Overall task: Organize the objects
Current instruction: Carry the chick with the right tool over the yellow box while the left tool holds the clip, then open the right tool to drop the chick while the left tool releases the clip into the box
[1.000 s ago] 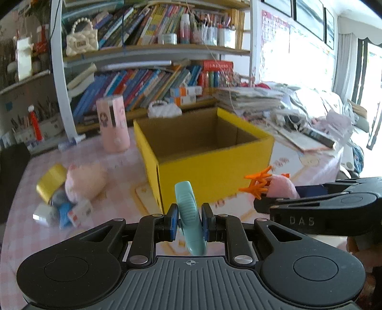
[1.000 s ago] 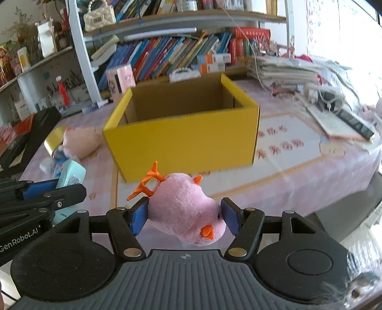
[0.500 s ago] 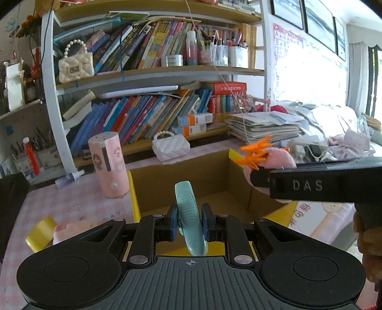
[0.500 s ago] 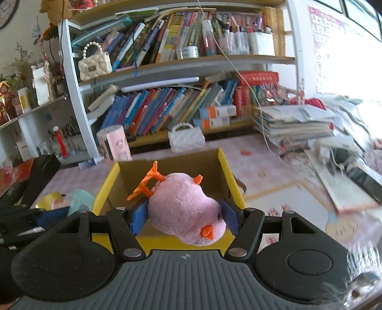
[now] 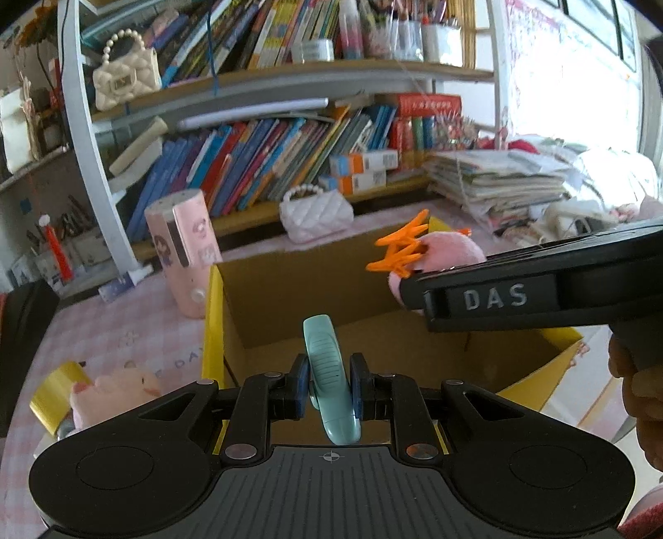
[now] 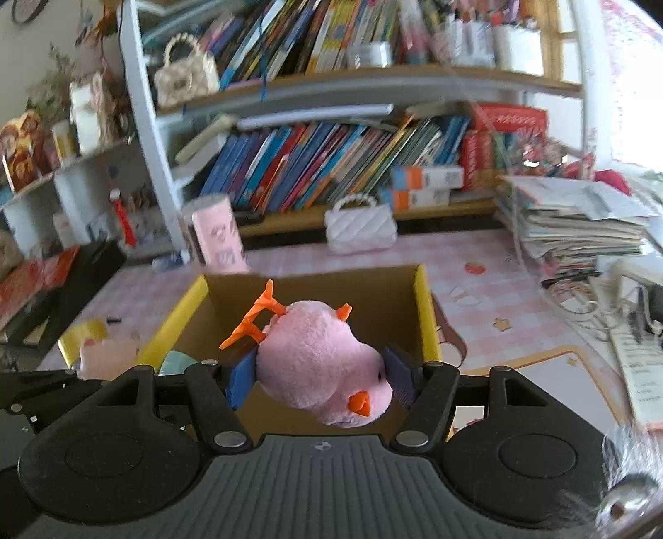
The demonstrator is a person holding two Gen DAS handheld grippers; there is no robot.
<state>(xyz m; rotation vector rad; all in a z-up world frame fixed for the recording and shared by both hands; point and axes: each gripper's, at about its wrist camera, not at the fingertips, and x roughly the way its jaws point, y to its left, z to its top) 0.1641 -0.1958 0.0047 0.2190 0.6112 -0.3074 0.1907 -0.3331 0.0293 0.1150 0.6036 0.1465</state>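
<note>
Right tool (image 6: pixel 319 375) clamps the pink plush bird (image 6: pixel 321 365) across its soft, light, compressible body, above the yellow box (image 6: pixel 427 315). Left tool (image 5: pixel 329 387) pinches a rigid, smooth teal case (image 5: pixel 329 373) edgewise over the box; it could slip.

The yellow box (image 6: pixel 422 315) gapes open above; a pink canister (image 5: pixel 182 253) crowds its left wall

Box floor (image 6: pixel 290 410) mostly hidden, shelf items (image 6: pixel 476 37) perhaps blurred
</note>
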